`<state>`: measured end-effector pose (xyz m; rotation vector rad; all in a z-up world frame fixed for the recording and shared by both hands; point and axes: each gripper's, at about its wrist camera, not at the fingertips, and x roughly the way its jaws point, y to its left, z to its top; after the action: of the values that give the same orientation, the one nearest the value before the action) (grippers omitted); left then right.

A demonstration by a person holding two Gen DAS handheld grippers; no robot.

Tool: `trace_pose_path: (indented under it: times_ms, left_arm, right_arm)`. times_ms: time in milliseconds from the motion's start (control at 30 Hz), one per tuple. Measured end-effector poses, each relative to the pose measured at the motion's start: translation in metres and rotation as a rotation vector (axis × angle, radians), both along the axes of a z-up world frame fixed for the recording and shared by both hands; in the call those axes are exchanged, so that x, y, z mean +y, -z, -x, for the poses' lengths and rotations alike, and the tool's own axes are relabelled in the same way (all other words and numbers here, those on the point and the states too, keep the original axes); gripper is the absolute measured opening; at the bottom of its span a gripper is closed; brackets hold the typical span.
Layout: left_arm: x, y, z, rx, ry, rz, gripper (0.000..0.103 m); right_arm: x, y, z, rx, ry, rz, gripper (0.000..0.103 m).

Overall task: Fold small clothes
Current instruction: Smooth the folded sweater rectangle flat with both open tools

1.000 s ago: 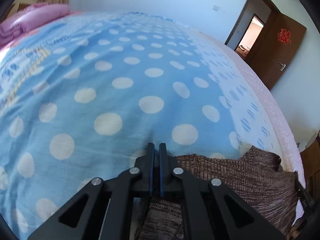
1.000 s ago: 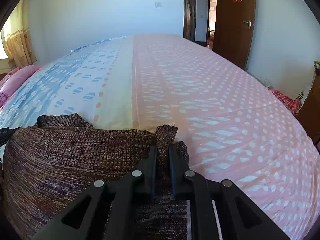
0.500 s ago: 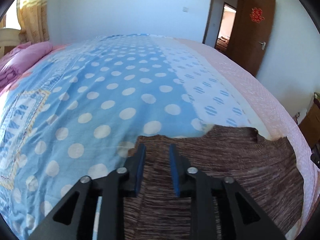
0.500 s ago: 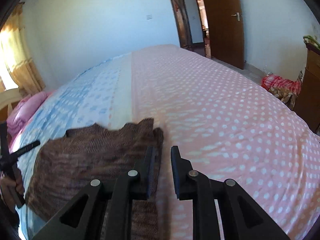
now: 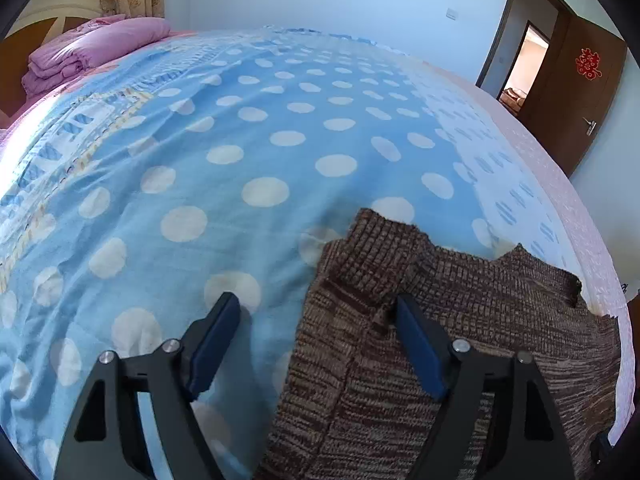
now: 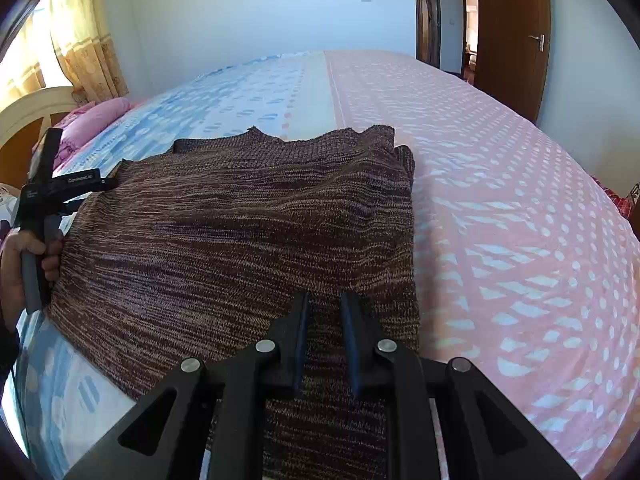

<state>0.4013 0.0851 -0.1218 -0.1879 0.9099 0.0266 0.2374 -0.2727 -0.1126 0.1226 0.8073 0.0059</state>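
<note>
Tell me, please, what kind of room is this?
Most likely a home bedroom: a wide bed with a dotted sheet, folded pink bedding by the headboard, and a wooden door.

The left gripper (image 5: 318, 306) is held with its jaws spread wide; the right gripper (image 6: 325, 308) is held with jaws narrowly parted, nothing clamped.

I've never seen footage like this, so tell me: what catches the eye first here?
A brown knitted sweater lies flat on the bed, straddling the blue polka-dot and pink halves of the sheet. The black right gripper hovers open above its near edge, and the left gripper gapes wide over its left edge. A folded pink quilt sits by the headboard.
</note>
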Motion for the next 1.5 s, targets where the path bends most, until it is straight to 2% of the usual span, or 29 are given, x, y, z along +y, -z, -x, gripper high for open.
trace_pose_path:
  times_ms: [133, 233, 300, 400, 500, 533, 600, 667, 900, 1000, 1133, 1300, 1400, 1467, 1500]
  left_arm:
    - [-0.01, -0.008, 0.015, 0.0, 0.017, -0.05, 0.084]
    - [-0.014, -0.022, 0.05, -0.039, 0.043, -0.091, 0.081]
    - [-0.025, -0.027, 0.081, -0.057, 0.096, -0.109, 0.081]
    - [-0.043, -0.02, 0.118, -0.05, 0.143, -0.131, 0.081]
    - [-0.055, -0.006, 0.139, -0.038, 0.15, -0.18, 0.082]
    - [-0.059, -0.004, 0.142, -0.051, 0.148, -0.207, 0.083]
    - [-0.062, -0.007, 0.145, -0.067, 0.138, -0.244, 0.083]
    - [-0.064, -0.005, 0.143, -0.065, 0.128, -0.267, 0.087]
    - [-0.062, -0.001, 0.143, -0.066, 0.088, -0.302, 0.099]
    - [-0.058, 0.001, 0.143, -0.055, 0.072, -0.285, 0.103]
    - [-0.05, 0.002, 0.143, -0.035, 0.067, -0.215, 0.103]
    - [-0.046, 0.003, 0.144, -0.033, 0.065, -0.165, 0.103]
    - [-0.034, 0.001, 0.149, -0.041, 0.029, -0.101, 0.103]
    - [-0.017, 0.006, 0.151, -0.01, -0.017, -0.006, 0.103]
    - [-0.01, 0.006, 0.155, -0.023, -0.027, 0.049, 0.103]
  right_arm:
    - [0.013, -0.016, 0.009, 0.009, 0.061, 0.058, 0.017]
    - [0.037, -0.035, 0.029, -0.085, -0.004, 0.011, 0.017]
    - [0.06, -0.039, 0.033, -0.111, -0.056, 0.017, 0.017]
    - [0.085, -0.033, 0.029, -0.088, -0.113, -0.013, 0.017]
    - [0.098, -0.013, 0.02, -0.021, -0.122, -0.006, 0.017]
    - [0.101, -0.002, 0.017, 0.012, -0.126, 0.008, 0.017]
    - [0.102, -0.001, 0.024, -0.046, -0.132, 0.014, 0.019]
    - [0.099, 0.001, 0.024, -0.045, -0.13, -0.016, 0.019]
    - [0.097, 0.005, 0.028, -0.074, -0.126, -0.039, 0.02]
    - [0.097, 0.006, 0.03, -0.08, -0.127, -0.038, 0.02]
    - [0.092, 0.007, 0.032, -0.09, -0.137, -0.083, 0.024]
    - [0.089, 0.008, 0.032, -0.097, -0.144, -0.107, 0.025]
    - [0.088, 0.008, 0.032, -0.1, -0.147, -0.12, 0.025]
    - [0.085, 0.009, 0.031, -0.1, -0.148, -0.138, 0.025]
    - [0.085, 0.009, 0.031, -0.1, -0.148, -0.142, 0.025]
